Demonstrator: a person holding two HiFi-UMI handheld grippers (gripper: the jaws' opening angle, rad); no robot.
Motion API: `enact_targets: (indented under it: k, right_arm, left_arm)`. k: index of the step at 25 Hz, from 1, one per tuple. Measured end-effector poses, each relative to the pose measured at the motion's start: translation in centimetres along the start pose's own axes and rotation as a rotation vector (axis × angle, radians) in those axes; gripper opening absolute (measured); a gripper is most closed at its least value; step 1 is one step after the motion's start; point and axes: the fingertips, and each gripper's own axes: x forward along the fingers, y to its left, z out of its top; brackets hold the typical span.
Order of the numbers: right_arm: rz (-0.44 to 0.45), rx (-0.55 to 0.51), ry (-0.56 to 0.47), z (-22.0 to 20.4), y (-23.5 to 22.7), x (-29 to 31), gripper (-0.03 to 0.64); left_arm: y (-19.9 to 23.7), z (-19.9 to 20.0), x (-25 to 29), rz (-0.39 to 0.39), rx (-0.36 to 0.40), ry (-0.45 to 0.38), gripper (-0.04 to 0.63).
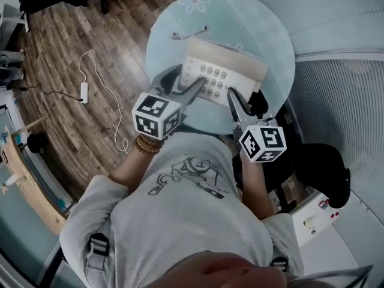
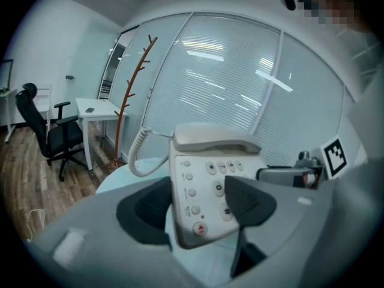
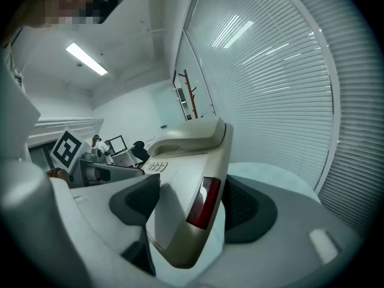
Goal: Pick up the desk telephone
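The beige desk telephone (image 1: pixel 223 72) hangs over the round glass table (image 1: pixel 174 17), carried between both grippers. My left gripper (image 1: pixel 193 92) is shut on its left front corner. In the left gripper view, one pad (image 2: pixel 147 210) is beside the telephone (image 2: pixel 207 182) and the other (image 2: pixel 249 200) lies on the keypad. The handset (image 2: pixel 213 138) rests in its cradle, and the coiled cord (image 2: pixel 137 156) hangs at the left. My right gripper (image 1: pixel 237 105) is shut on the right side edge of the telephone (image 3: pixel 180 212). Its dark pads sit on either side of the red strip.
A small white object (image 1: pixel 191 33) lies on the table's far part. A power strip with a white cable (image 1: pixel 84 92) is on the wood floor at left. A coat stand (image 2: pixel 129 95), a white desk (image 2: pixel 96 108) and a black office chair (image 2: pixel 48 134) stand beyond. Blinds cover the glass wall (image 3: pixel 276 89).
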Motion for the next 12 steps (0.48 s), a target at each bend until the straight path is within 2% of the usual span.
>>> enact_targets:
  k: [12]
  right_arm:
    - [-0.01, -0.065, -0.081, 5.4, 3.2, -3.5, 0.319]
  left_arm:
    - [-2.8, 4.6, -4.1, -0.011, 0.018, -0.088, 0.276]
